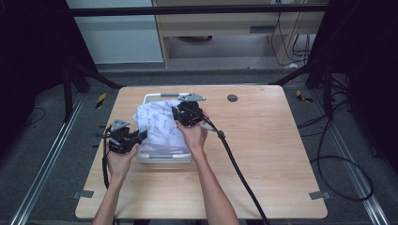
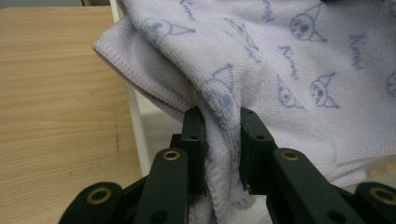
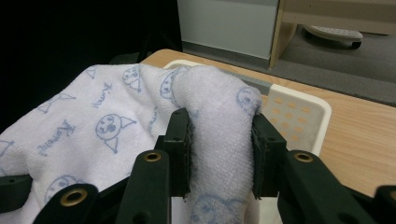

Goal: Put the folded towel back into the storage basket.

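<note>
A pale lilac towel [image 1: 157,124] printed with small cartoon faces lies heaped over a white perforated basket [image 1: 164,158] on the wooden table. My left gripper [image 1: 141,136] is at the towel's left side, shut on a fold of the towel [image 2: 224,135] that hangs between its pads. My right gripper [image 1: 180,117] is at the towel's upper right, shut on a thick bunched roll of the towel [image 3: 219,140]. The basket's rim [image 3: 299,109] with its rows of holes peeks out behind that roll. Most of the basket's inside is hidden by the cloth.
The wooden table [image 1: 263,140] has bare surface to the right and front of the basket. A black cable [image 1: 234,164] trails from the right gripper toward the front edge. A small dark round hole [image 1: 232,98] sits near the table's far edge. Shelving stands beyond the table.
</note>
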Demonstrator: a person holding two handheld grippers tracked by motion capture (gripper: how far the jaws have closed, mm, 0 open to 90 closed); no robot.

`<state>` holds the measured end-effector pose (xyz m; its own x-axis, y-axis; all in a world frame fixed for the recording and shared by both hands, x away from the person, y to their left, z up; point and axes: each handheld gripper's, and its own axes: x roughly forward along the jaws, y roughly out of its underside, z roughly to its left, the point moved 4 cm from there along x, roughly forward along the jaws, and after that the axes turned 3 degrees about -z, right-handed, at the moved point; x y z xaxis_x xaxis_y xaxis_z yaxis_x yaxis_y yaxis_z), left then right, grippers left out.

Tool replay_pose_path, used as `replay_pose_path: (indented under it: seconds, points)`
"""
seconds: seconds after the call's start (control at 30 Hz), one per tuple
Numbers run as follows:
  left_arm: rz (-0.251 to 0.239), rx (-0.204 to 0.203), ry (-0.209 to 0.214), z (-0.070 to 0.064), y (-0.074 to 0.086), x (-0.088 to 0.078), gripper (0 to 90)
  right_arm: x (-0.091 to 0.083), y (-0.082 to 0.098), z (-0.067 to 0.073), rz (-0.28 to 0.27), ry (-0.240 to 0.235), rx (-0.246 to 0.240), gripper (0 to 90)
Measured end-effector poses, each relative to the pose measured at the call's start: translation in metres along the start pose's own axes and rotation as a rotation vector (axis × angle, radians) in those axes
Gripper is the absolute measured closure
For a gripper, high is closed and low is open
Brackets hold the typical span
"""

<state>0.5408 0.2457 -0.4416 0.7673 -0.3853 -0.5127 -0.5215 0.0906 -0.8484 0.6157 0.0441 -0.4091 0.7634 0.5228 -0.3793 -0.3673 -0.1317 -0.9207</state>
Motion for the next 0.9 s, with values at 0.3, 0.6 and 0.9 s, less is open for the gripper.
replay_pose_path:
  seconds: [0.3,0.6,0.9]
  points:
    - [0.024,0.008,-0.002,0.000,0.005,0.008,73.9,0.007,0.010,-0.004,0.028,0.014,-0.008,65.1]
    - [0.045,0.016,-0.007,-0.001,0.009,0.014,73.8,0.010,0.017,-0.008,0.047,0.023,-0.008,64.6]
    - [0.076,0.020,-0.012,-0.001,0.013,0.020,73.6,0.014,0.029,-0.012,0.070,0.032,0.008,64.2]
